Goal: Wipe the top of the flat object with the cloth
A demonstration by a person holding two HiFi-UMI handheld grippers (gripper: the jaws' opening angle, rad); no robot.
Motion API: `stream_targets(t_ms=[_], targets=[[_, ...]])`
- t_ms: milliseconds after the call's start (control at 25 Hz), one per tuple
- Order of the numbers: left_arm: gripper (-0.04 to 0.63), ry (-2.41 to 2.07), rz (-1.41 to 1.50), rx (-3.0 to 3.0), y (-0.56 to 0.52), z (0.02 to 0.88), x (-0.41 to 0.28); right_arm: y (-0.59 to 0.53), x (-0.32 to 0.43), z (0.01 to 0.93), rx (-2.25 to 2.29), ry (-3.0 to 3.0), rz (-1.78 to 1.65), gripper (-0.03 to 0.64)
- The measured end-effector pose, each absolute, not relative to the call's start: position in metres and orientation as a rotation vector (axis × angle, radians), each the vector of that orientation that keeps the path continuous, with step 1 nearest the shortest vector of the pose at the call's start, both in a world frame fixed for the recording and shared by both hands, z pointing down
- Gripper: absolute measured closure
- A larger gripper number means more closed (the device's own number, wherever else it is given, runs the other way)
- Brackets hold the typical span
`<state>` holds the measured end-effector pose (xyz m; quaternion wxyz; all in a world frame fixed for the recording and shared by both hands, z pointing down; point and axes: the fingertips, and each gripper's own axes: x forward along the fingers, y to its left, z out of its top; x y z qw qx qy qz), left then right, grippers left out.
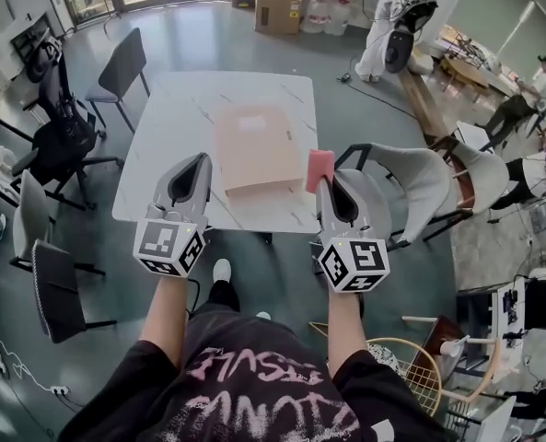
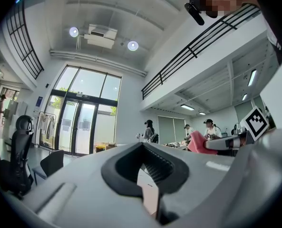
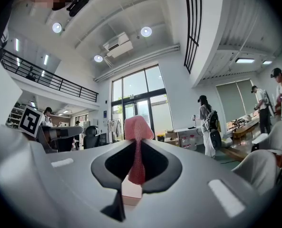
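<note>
Head view: the flat object [image 1: 254, 145], a pale tan sheet, lies on the white table [image 1: 162, 136], its near end close to the table's front edge. The left hand-held gripper [image 1: 200, 162] hovers just left of that near end. The right hand-held gripper [image 1: 322, 184] is just right of it, with the pink cloth [image 1: 319, 169] standing up from its tips. Neither touches the flat object.

Left gripper view: the jaws are drawn together with nothing between them. The camera points across the room, so the flat object is out of sight.

Right gripper view: the jaws are clamped on a thin fold of the cloth [image 3: 137, 127], and most of it stands free above them.

Judged risks: so slim a pinch may let the cloth pull free under drag. The sheet looks light and nothing holds it down, so a wiping stroke may slide it off the near edge.
</note>
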<state>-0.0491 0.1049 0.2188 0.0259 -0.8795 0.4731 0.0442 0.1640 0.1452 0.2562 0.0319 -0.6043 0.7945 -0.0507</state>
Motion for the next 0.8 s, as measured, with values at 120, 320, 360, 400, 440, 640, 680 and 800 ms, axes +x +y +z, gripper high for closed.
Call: stream_targets(t_ms=[120,320,360,400,440,640,680,800], targets=[[0.595,1.463,0.137,-2.720,0.097,0.220,-0.053,0.138,0.159,0.258,-1.861,2.449,-0.162,0.563],[0.595,1.456,0.128,-2.738,0.086,0.227,-0.052,0.127,0.158,0.263,-1.875,2.447,-0.174,0.563],[0.595,1.457,0.126,-2.741,0.082,0.229,-0.052,0.124,0.159,0.265,-1.878,2.445,-0.177,0.563],[0.595,1.457,0.124,-2.743,0.079,0.231,-0.052,0.121,0.159,0.266,-1.881,2.443,-0.178,0.563],[0.595,1.458,0.123,-2.746,0.074,0.234,-0.052,0.117,0.160,0.268,-1.885,2.441,-0.180,0.563],[0.595,1.464,0.111,-2.762,0.050,0.244,-0.055,0.094,0.156,0.276,-1.894,2.446,-0.192,0.562],[0.595,1.464,0.110,-2.765,0.045,0.245,-0.056,0.089,0.155,0.277,-1.895,2.449,-0.196,0.561],[0.595,1.463,0.106,-2.776,0.031,0.248,-0.059,0.075,0.151,0.280,-1.901,2.452,-0.208,0.561]])
